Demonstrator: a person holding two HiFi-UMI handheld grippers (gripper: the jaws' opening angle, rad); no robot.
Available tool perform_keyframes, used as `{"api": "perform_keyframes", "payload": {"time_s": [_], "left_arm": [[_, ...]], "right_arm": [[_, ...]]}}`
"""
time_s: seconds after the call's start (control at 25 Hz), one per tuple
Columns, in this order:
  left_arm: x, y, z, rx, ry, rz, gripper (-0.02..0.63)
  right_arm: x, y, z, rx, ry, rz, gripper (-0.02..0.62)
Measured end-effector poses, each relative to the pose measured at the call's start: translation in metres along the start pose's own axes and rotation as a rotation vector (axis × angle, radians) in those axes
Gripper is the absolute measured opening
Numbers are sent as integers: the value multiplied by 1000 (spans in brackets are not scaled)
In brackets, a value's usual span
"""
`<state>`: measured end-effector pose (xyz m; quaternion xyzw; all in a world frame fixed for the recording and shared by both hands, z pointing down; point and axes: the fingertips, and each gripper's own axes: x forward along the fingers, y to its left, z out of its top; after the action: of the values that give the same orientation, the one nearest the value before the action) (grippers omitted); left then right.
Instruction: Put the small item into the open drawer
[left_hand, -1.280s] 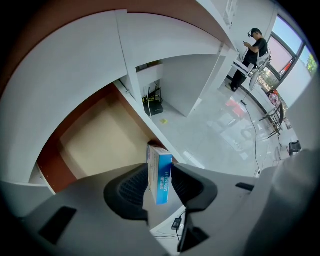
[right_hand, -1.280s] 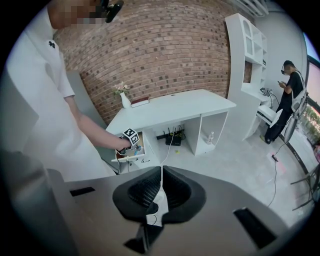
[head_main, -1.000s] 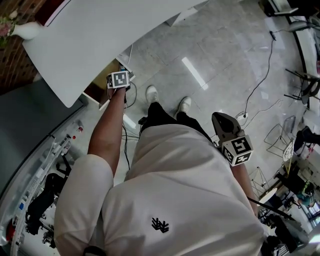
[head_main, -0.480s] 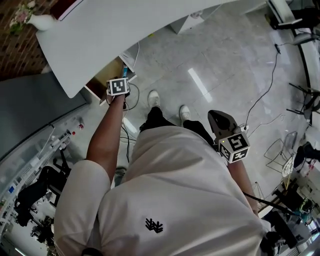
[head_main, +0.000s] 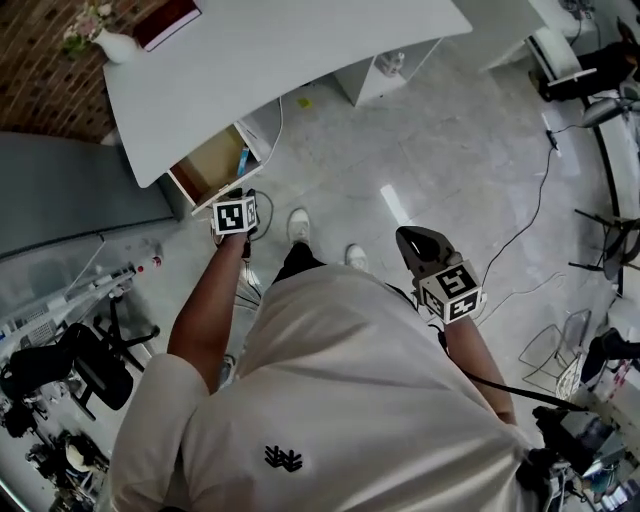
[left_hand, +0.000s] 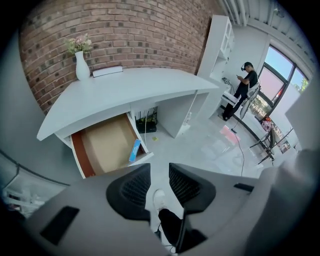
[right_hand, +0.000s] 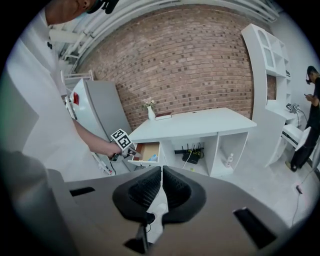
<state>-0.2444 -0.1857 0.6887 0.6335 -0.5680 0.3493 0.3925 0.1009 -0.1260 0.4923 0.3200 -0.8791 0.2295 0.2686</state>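
Under the white desk (head_main: 300, 50) the wooden drawer (head_main: 212, 163) stands pulled out. The small blue item (head_main: 243, 160) lies inside it against the right wall, and shows in the left gripper view as the blue item (left_hand: 135, 150) in the drawer (left_hand: 102, 145). My left gripper (head_main: 236, 205) hangs just off the drawer's front; the left gripper (left_hand: 160, 187) has nothing between its jaws, and they are closing. My right gripper (head_main: 410, 238) is held at my right side, away from the desk. In its own view the right gripper (right_hand: 161, 192) is shut and empty.
A vase of flowers (head_main: 105, 40) and a book (head_main: 168, 22) sit on the desk's far left. A grey cabinet (head_main: 60, 200) stands left of the drawer, with an office chair (head_main: 70, 365) below it. Cables (head_main: 520, 180) trail over the floor. A person (left_hand: 244, 90) stands far right.
I have backed away from the desk, and the left gripper has drawn out of the drawer. The blue item stays in the drawer.
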Motion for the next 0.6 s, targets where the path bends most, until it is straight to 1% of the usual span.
{"api": "perform_keyframes", "payload": {"time_s": [0.16,0.28,0.48,0.52,0.6], "left_arm": [[-44,-52,-20,-32,-50,-45,80],[-79,-92,-25,-64,-123,-98,48],[-136,-162,-33,-185,-257,-245,34],[-146,-176,-37,-196,-274,-271,32],[-165,-204,-44,-190,-303,-312,31]], "right_arm": [[-27,-4,-10,-40,-20,57,34],[-44,-4,-18,-67,-23,106,34],[-68,1,-36,-123,-19,192,34],[-73,3,-41,-128,-15,207,34],[-82,8,-50,-140,-6,236,34]]}}
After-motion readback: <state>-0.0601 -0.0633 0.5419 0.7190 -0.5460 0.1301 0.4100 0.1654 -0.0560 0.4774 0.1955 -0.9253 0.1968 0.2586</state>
